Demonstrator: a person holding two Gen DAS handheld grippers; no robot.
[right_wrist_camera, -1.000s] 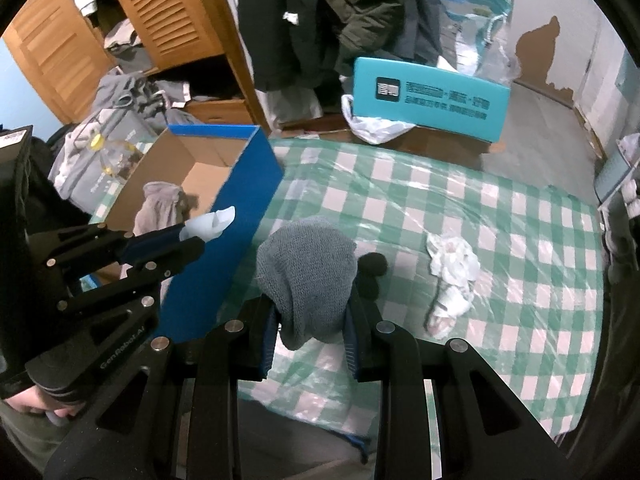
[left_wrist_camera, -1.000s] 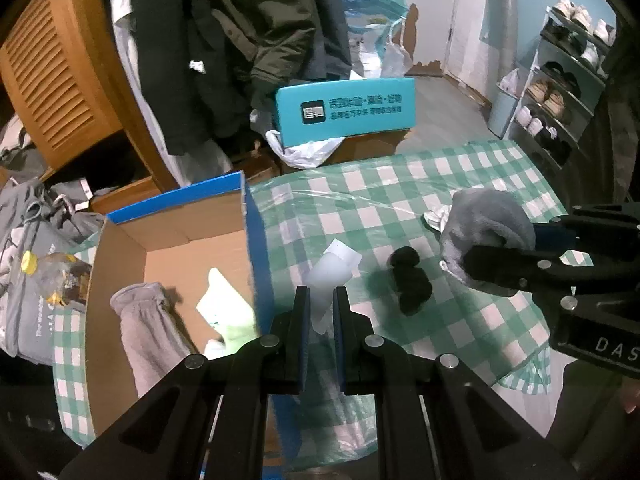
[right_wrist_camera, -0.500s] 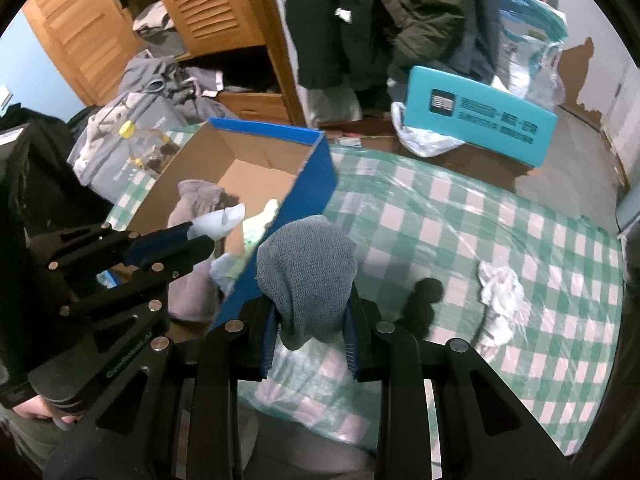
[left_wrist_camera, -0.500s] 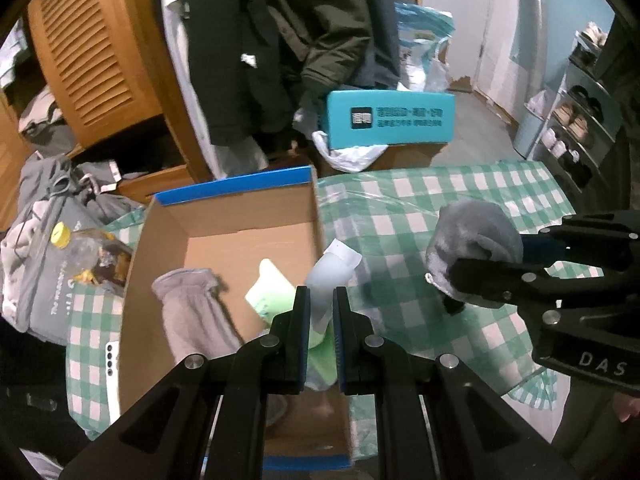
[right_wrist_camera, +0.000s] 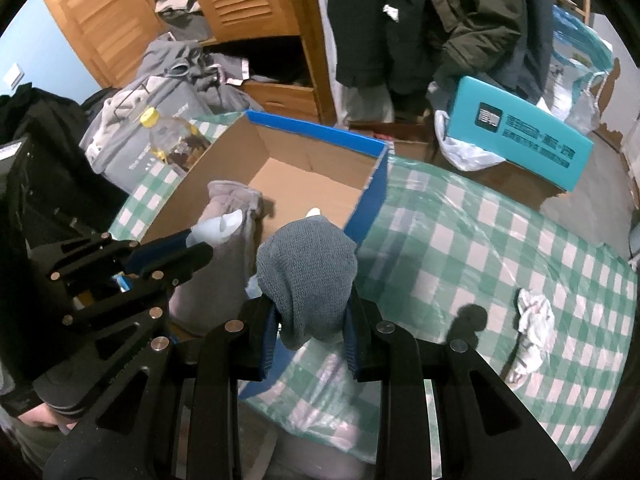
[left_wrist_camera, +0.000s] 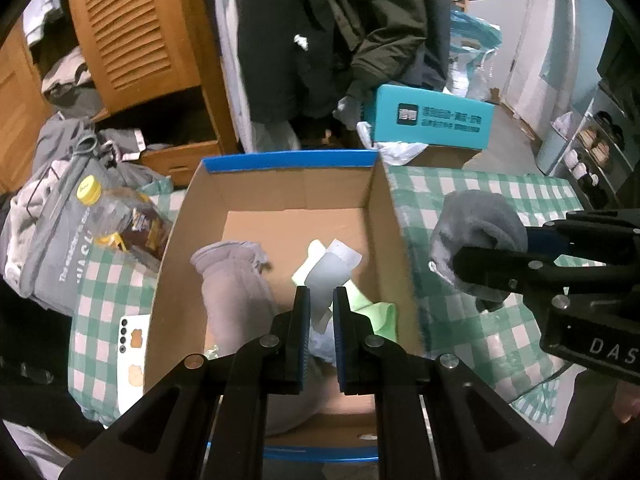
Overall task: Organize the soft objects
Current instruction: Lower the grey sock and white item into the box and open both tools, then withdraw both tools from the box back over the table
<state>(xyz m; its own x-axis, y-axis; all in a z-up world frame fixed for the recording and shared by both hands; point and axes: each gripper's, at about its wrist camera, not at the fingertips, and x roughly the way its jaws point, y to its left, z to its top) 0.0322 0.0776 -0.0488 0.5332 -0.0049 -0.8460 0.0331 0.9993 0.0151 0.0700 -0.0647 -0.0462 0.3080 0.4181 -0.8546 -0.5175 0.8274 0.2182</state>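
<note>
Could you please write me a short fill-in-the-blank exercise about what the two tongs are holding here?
1. The right tongs grip a ____ knitted sock.
2. The left tongs hold a white cloth above the open ____.
3. The crumpled rag lies on the ____ tablecloth.

Missing words: grey; cardboard box; checked

Readable: "DAS" in white on the black body of the right gripper (left_wrist_camera: 516, 264), lower right of the left wrist view. Chinese print on the teal box (left_wrist_camera: 434, 122), upper right, too small to read. Partial "The..." on the grey bag (left_wrist_camera: 56, 256), left.
</note>
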